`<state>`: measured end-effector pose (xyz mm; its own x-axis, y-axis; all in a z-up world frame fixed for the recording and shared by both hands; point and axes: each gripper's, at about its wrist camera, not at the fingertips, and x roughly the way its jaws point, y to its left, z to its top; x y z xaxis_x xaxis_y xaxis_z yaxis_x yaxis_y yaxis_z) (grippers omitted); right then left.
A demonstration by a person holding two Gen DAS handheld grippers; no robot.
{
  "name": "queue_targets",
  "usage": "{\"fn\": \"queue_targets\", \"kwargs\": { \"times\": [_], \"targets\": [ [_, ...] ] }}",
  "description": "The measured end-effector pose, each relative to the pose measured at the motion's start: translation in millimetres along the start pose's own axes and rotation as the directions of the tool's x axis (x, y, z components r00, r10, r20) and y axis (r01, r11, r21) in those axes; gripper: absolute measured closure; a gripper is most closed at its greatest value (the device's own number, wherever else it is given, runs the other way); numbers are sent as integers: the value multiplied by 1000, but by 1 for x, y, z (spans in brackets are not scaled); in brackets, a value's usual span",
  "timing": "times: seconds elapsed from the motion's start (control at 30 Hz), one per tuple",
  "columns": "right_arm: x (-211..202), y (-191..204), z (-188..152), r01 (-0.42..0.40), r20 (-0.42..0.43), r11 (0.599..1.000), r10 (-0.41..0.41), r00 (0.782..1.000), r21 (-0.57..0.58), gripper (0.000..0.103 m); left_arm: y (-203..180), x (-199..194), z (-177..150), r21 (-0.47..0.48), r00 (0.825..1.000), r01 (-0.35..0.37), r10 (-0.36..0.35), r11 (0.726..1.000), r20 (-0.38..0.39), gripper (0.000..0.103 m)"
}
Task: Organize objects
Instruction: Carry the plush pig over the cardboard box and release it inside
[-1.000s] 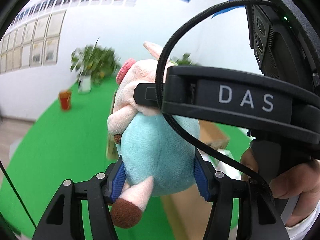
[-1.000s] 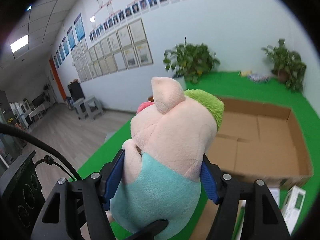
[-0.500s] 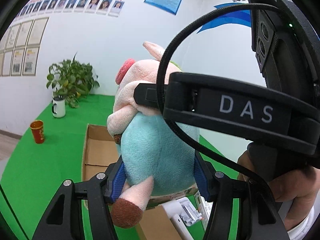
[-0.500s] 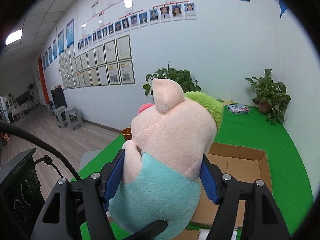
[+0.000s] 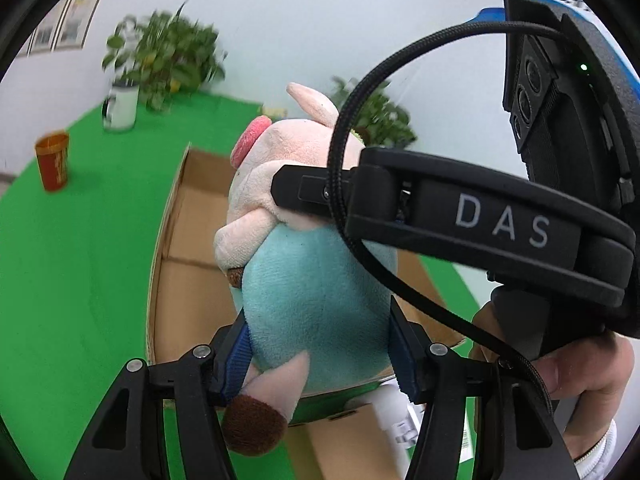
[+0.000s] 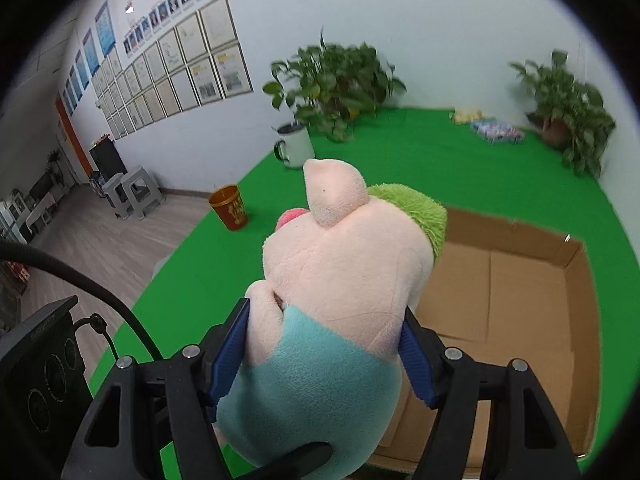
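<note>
**Left wrist view: both tools clamping one plush pig over the box**

Left tool (image 5: 320, 344) is sitting about half open, its blue pads (image 5: 402, 354) pressing into the teal belly of the soft plush pig toy (pink head, teal body, brown-tipped foot) (image 5: 316, 292). Right tool (image 6: 324, 348) is gripping the same toy higher up, pads at the seam where pink head meets teal body, jaws fairly wide because the toy is bulky. The toy is hanging in the air between the two tools, above the near edge of the open brown corrugated cardboard box (image 6: 520, 292) lying on the green felt-like floor covering (image 6: 400, 152).

Two-point grip probably makes sense: stuffed fabric is squashy and floppy, so one clamp alone would let it sag or twist. Fleece is dimpling visibly at each pad. Green fuzzy tuft (image 6: 420, 208) on the head is facing the box.

Box looks empty, walls low, flaps flat, so an easy drop target, I'm guessing. White carton-like items (image 5: 404, 420) are showing under the toy, too blocked to identify. Orange cup (image 6: 229, 208) and white mug (image 6: 296, 145) are standing well clear of the box.
</note>
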<state>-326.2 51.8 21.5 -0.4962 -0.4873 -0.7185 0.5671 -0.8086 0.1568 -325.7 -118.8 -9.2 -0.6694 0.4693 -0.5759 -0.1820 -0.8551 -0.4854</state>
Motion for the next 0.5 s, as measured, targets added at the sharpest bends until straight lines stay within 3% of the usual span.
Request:
{"fn": "queue_targets", "kwargs": {
  "times": [0.03,0.2,0.23,0.4,0.5],
  "targets": [
    [10,-6,-2,-11,-21,1000,11,1000,18,35,9,7,-14,-14,1000,-5,4,1000,-20,46],
    [58,-21,-13,-57,-115,996,66,991,75,35,67,65,-22,-72,994,-48,40,996,-105,46],
    [66,-23,-15,-66,-132,995,76,988,81,35,68,63,-35,-79,992,-57,48,995,-117,46],
    [92,-33,-17,-116,-173,984,138,975,133,35,91,83,-30,-79,983,-128,116,989,-145,46],
    [97,-34,-20,-145,-186,977,173,967,153,35,76,67,-38,-81,978,-157,144,984,-152,44]
  ]
}}
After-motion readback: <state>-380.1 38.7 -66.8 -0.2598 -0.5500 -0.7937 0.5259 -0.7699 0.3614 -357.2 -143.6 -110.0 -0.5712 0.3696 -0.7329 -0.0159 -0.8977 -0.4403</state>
